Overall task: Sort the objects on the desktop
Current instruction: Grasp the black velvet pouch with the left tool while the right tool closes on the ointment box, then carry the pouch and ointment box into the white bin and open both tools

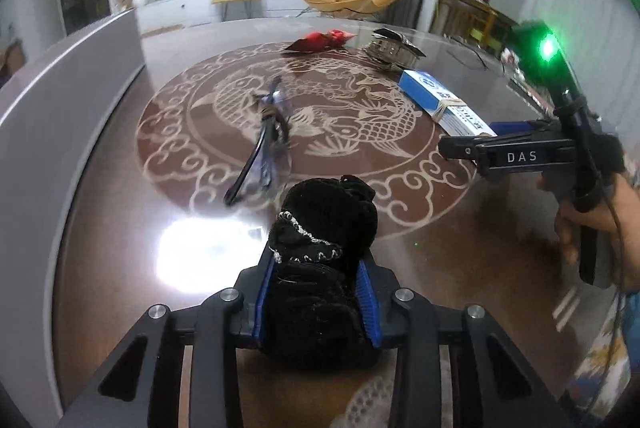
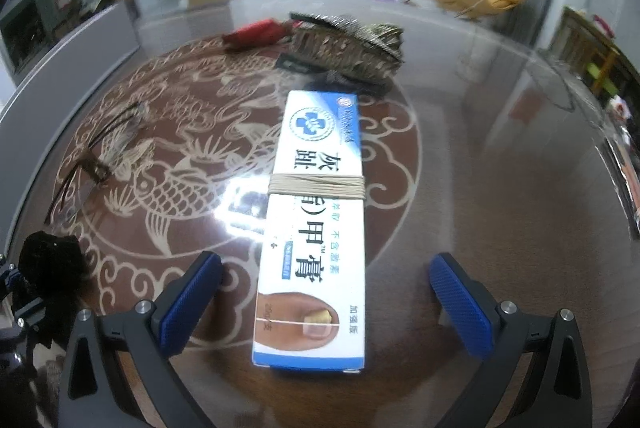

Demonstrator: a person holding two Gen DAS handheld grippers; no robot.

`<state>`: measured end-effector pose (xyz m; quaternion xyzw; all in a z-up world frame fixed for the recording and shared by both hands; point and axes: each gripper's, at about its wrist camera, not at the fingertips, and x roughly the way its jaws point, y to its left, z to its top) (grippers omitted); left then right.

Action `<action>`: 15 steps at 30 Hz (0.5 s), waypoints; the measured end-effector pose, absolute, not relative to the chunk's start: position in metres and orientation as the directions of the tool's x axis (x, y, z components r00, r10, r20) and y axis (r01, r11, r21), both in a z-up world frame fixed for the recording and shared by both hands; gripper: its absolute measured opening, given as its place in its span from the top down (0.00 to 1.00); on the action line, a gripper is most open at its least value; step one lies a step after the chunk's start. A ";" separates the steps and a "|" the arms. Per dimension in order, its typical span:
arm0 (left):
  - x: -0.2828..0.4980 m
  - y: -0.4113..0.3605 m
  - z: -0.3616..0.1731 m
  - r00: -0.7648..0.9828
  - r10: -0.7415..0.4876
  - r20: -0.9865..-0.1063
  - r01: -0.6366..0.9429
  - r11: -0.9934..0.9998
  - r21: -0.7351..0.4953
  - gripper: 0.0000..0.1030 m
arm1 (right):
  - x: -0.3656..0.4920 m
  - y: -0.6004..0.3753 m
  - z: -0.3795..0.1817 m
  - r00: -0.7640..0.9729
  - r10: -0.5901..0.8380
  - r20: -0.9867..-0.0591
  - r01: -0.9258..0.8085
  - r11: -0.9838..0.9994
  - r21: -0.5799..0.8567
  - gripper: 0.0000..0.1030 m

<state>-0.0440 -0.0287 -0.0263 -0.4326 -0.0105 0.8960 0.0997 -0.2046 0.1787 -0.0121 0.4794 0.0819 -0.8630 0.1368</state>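
Note:
My left gripper (image 1: 316, 292) is shut on a black fuzzy cloth pouch (image 1: 324, 224) with silver trim, held above the round glass table (image 1: 120, 212). The pouch also shows in the right wrist view (image 2: 48, 260) at the far left. My right gripper (image 2: 324, 292) is open, its blue pads either side of a blue and white ointment box (image 2: 316, 212) bound with a rubber band, lying flat on the table. The box shows in the left wrist view (image 1: 444, 100), with the right gripper (image 1: 508, 136) beside it. Folded eyeglasses (image 1: 264, 136) lie mid-table, also in the right wrist view (image 2: 104, 156).
A red packet (image 1: 320, 39) and a shiny metal-like object (image 1: 390, 50) lie at the far side of the table; both show in the right wrist view, packet (image 2: 256, 32) and metal object (image 2: 348, 48). A grey panel (image 1: 52, 100) stands along the table's left edge.

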 end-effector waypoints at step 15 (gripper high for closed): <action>0.031 -0.087 0.052 -0.738 0.245 -0.628 -0.128 -0.966 -0.226 0.65 | -0.129 0.193 0.060 -0.507 -0.388 -0.769 0.423 -0.890 0.170 0.60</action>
